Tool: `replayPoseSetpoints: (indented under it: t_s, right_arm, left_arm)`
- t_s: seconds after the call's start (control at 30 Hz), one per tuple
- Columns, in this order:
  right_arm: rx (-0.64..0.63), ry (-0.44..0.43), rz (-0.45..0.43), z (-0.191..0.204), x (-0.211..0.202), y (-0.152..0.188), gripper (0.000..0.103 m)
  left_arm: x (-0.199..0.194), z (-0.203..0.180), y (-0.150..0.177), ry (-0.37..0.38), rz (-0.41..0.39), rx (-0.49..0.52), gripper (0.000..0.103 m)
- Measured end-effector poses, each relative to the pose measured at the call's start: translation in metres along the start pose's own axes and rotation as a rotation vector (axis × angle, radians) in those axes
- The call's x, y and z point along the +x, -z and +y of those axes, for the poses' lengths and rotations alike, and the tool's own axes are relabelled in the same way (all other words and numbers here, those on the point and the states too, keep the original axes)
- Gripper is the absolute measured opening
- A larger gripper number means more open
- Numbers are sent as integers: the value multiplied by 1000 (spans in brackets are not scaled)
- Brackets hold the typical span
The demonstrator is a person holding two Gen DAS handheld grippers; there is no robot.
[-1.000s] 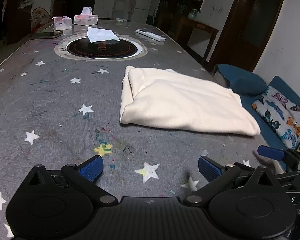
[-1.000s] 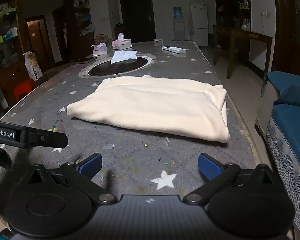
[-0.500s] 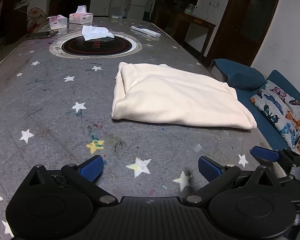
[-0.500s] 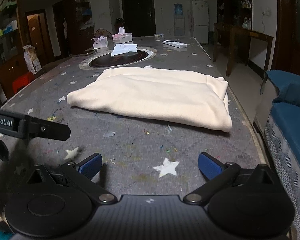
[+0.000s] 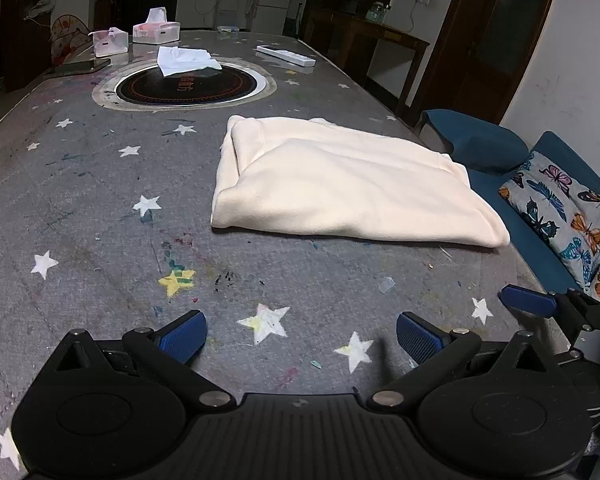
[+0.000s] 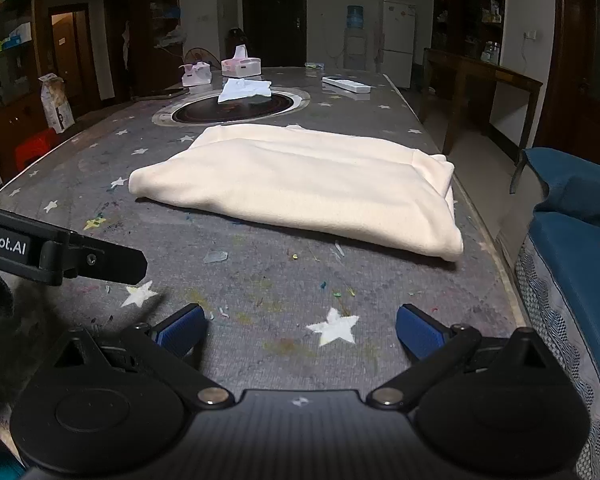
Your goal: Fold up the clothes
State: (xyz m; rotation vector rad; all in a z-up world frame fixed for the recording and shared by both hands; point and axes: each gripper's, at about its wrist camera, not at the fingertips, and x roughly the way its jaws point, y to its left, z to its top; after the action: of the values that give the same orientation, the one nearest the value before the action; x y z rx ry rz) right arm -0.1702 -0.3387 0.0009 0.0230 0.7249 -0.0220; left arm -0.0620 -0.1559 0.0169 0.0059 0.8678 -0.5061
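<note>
A cream garment (image 5: 340, 184) lies folded into a flat rectangle on the grey star-patterned table (image 5: 80, 208), toward its right edge. In the right wrist view the same cream garment (image 6: 300, 184) sits ahead of me, its thick folded end at the right. My left gripper (image 5: 302, 334) hovers open over bare tabletop near the front edge, well short of the cloth. My right gripper (image 6: 302, 328) is open too, with nothing between its blue pads, also short of the cloth. Part of the left gripper's body (image 6: 60, 250) shows at the left of the right wrist view.
A round black hotplate (image 5: 184, 84) is set in the table beyond the garment, with a white tissue (image 5: 184, 60) on it. Two tissue boxes (image 5: 156, 30), a phone (image 5: 80, 67) and a white remote (image 5: 286, 55) lie farther back. A blue sofa with a butterfly cushion (image 5: 560, 208) stands right of the table.
Both grippers have drawn back from the garment toward the table's front edge, so the cloth sits farther off. Both stayed open. The garment has not moved.
</note>
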Motion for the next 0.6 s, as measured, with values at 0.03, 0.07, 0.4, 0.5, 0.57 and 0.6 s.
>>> replayPoseSetpoints:
  t_s: [0.03, 0.07, 0.4, 0.5, 0.57, 0.6]
  right_arm:
    - [1, 1, 1, 0, 0, 0, 103]
    - [2, 1, 1, 0, -1, 0, 103]
    - [6, -3, 5, 3, -7, 3, 103]
    - [12, -6, 5, 3, -9, 4, 103]
    - [19, -10, 3, 3, -10, 4, 103]
    - [23, -12, 3, 3, -11, 3, 103]
  left_arm:
    - [0, 0, 0, -1, 0, 1, 103]
    - [0, 0, 0, -1, 0, 2, 103]
    - [0, -4, 1, -5, 5, 9, 103]
    - [-1, -6, 2, -6, 9, 12, 103]
    - [-1, -7, 3, -7, 11, 16, 103]
    - [-1, -7, 3, -7, 12, 18, 103]
